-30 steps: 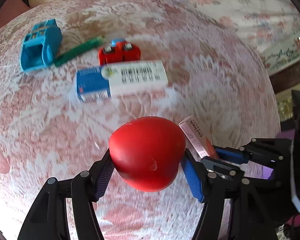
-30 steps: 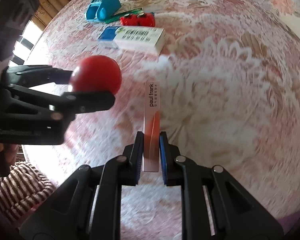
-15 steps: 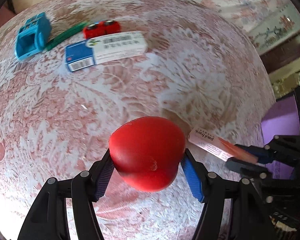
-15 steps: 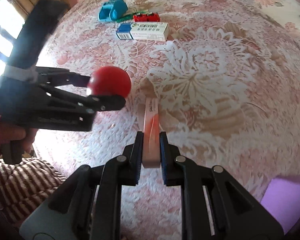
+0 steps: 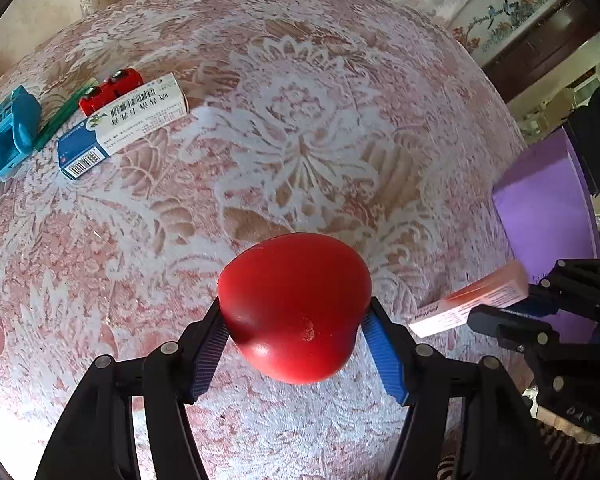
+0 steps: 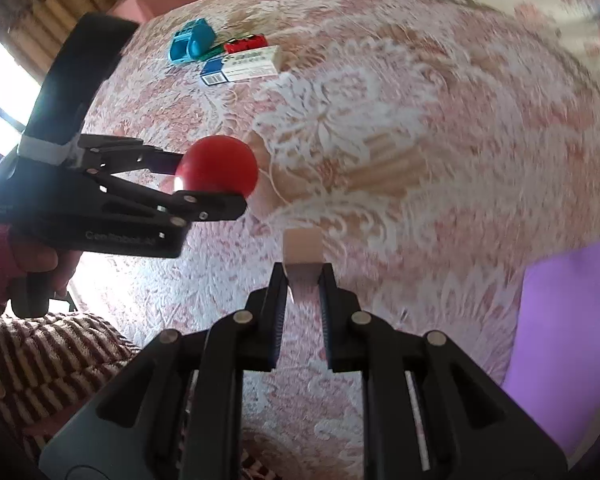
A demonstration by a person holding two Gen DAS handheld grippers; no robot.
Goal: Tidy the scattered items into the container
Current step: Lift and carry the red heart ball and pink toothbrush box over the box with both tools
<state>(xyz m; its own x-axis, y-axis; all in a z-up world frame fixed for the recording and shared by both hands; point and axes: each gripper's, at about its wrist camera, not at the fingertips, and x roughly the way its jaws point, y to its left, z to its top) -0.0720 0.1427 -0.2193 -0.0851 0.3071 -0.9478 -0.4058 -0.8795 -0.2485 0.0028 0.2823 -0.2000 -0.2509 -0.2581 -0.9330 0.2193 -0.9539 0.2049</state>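
My left gripper (image 5: 294, 316) is shut on a smooth red tomato-like fruit (image 5: 296, 304), held above the lace-covered table; the same fruit (image 6: 220, 170) shows at mid-left in the right wrist view. My right gripper (image 6: 304, 280) is shut on a slim pink-and-white box (image 6: 303, 256), which also appears at the lower right of the left wrist view (image 5: 472, 304). A purple container (image 5: 548, 208) stands at the table's right edge, beside the right gripper; it is also at the right of the right wrist view (image 6: 564, 320).
At the table's far left lie a blue toy (image 5: 10, 132), a green stick (image 5: 62, 114), a red toy car (image 5: 110, 86) and a blue-and-white carton (image 5: 124, 124). A person's hand (image 6: 32, 260) and a striped cloth (image 6: 52, 356) show at lower left.
Both grippers have travelled right across the table with their loads, so the scattered items slid toward the far left and the purple container came into view. The pink box now points end-on.
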